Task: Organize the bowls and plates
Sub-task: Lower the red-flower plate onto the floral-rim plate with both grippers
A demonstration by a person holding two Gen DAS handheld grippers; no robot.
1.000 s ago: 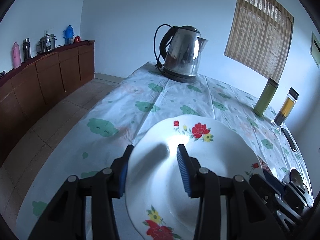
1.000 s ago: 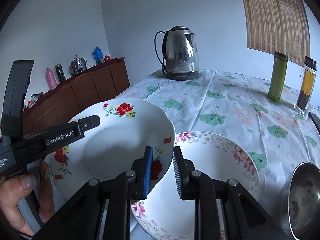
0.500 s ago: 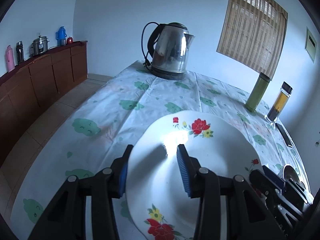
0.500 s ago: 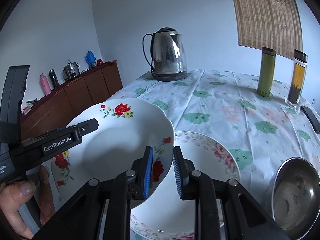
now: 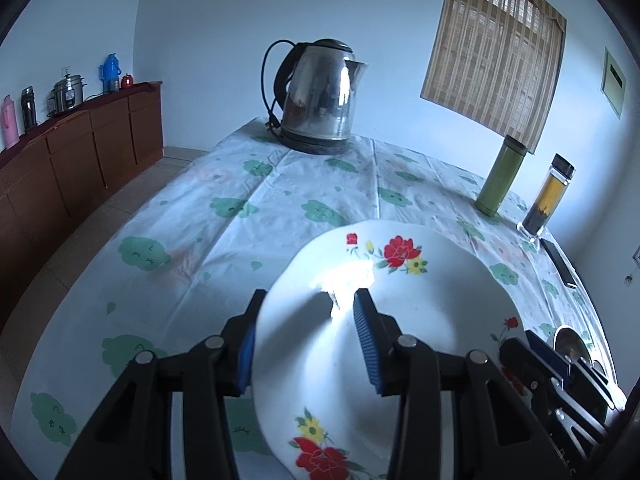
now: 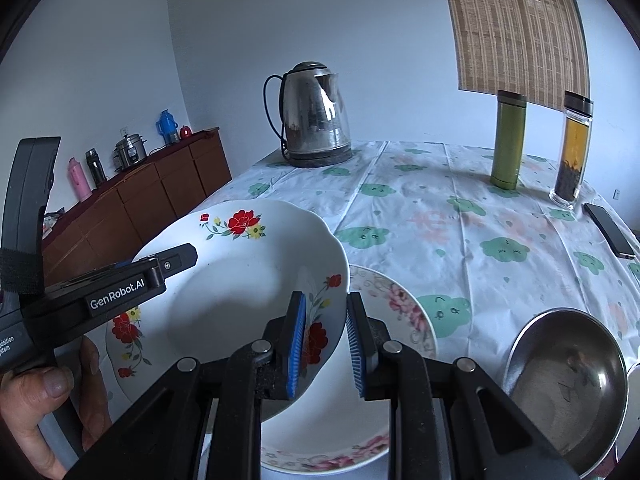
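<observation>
Right now both claws hold the red-flower plate (image 6: 240, 300): the left claw (image 5: 306, 338) pinches one rim, the right claw (image 6: 322, 344) the other. Below them waits the pink-flower plate (image 6: 400, 308). Next, lower it gently on top.

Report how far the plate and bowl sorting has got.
Done: nothing visibly stacked yet. In hand: the left gripper and right gripper both straddle the red-flowered plate's rim, above the pink-flowered plate. Left: setting it down, then the steel bowl.

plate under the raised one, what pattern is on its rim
Pink flowers with fine scrollwork on white, on the lower plate; the right wrist view shows it best.
</observation>
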